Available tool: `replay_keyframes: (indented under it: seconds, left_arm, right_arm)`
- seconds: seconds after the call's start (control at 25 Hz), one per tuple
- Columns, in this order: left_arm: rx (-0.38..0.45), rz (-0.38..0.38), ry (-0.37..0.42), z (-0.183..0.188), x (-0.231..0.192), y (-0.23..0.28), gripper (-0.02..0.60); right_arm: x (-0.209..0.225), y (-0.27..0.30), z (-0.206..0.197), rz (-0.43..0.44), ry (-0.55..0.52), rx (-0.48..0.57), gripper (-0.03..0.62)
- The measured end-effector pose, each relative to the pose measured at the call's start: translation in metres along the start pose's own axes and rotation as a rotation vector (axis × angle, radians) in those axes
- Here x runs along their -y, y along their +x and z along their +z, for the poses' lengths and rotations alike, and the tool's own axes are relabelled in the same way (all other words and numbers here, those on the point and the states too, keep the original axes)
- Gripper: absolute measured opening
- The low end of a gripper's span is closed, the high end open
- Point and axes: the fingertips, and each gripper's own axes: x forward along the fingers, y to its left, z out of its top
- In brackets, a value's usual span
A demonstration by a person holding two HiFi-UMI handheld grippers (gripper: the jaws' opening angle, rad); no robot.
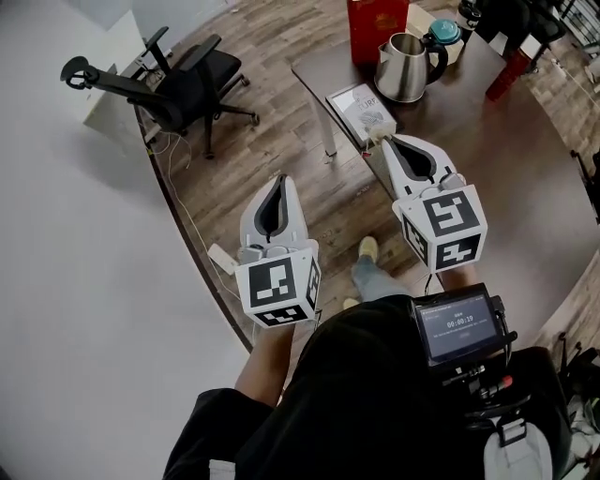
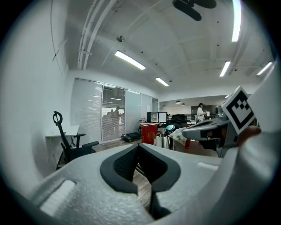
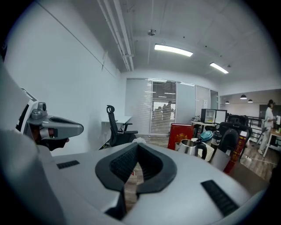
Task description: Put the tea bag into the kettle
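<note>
Tea bag (image 1: 374,142), seemingly the small white scrap at the brown surface's (image 1: 497,122) edge near the steel kettle (image 1: 403,67): light, limp, tearable, so pinch its top. Left hand-held gripper (image 1: 280,180) and right hand-held gripper (image 1: 391,140) both pressed together, empty

Two tools, left tool (image 1: 280,180) and right tool (image 1: 387,141), held out before a dark tabletop (image 1: 506,159).
Both tools' tips meet. The right tool's tip is just beside a white box (image 1: 361,111); beyond it a steel kettle (image 1: 403,67) stands near a red box (image 1: 377,28).
</note>
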Motion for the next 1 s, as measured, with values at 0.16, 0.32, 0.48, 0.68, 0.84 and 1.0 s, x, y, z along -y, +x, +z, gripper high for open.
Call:
replay_keyframes:
  seconds: [0.16,0.32,0.48,0.68,0.84,1.0]
  left_arm:
    - [0.006,-0.037,0.018,0.02,0.007,0.046,0.003]
    - [0.011,-0.076,0.034,0.034,0.019,0.087,0.004]
    - [0.012,-0.104,0.049,0.041,0.026,0.131,0.003]
    - [0.011,-0.141,0.108,0.047,0.034,0.168,0.003]
    - [-0.016,-0.19,0.079,0.049,0.037,0.192,0.003]
    - [-0.024,-0.275,0.086,0.052,0.05,0.235,0.004]
  right_arm:
    - [0.036,0.022,0.012,-0.031,0.017,0.006,0.008]
    - [0.071,0.04,0.018,-0.061,0.03,0.011,0.008]
    - [0.107,0.066,0.02,-0.082,0.044,0.019,0.008]
    - [0.134,0.086,0.022,-0.103,0.048,0.013,0.008]
    - [0.148,0.092,0.031,-0.138,0.054,0.006,0.008]
    - [0.174,0.11,0.035,-0.189,0.077,0.004,0.008]
